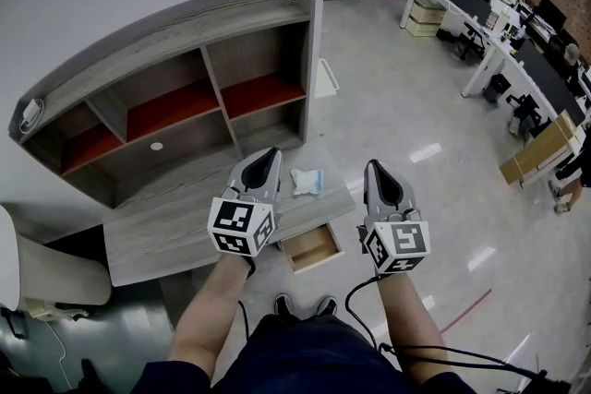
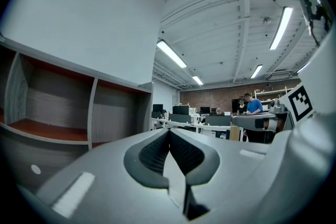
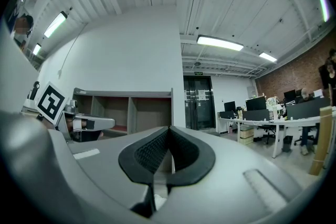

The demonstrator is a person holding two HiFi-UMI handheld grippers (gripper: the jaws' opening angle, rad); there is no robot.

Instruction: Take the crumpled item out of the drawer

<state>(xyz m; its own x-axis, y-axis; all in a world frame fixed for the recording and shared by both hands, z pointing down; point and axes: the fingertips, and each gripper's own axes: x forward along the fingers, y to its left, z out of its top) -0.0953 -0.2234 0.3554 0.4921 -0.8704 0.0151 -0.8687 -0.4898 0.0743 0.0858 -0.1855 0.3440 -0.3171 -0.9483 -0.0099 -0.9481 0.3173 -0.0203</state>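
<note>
The drawer stands pulled open below the tabletop's front edge, and we see only its bare wooden bottom. The crumpled item, white with pale blue, lies on the tabletop near the right-hand corner, behind the drawer and just right of the left tool. At the back of the tabletop, the shelf unit shows open compartments with red floors.

We hold both forearms forward, side by side at similar height. The left tool hangs above the tabletop's front. Its jaws are pressed together at the tips, with nothing between them. The right tool hangs past the tabletop's right edge, above the floor. The right tool is likewise clenched on nothing.
</note>
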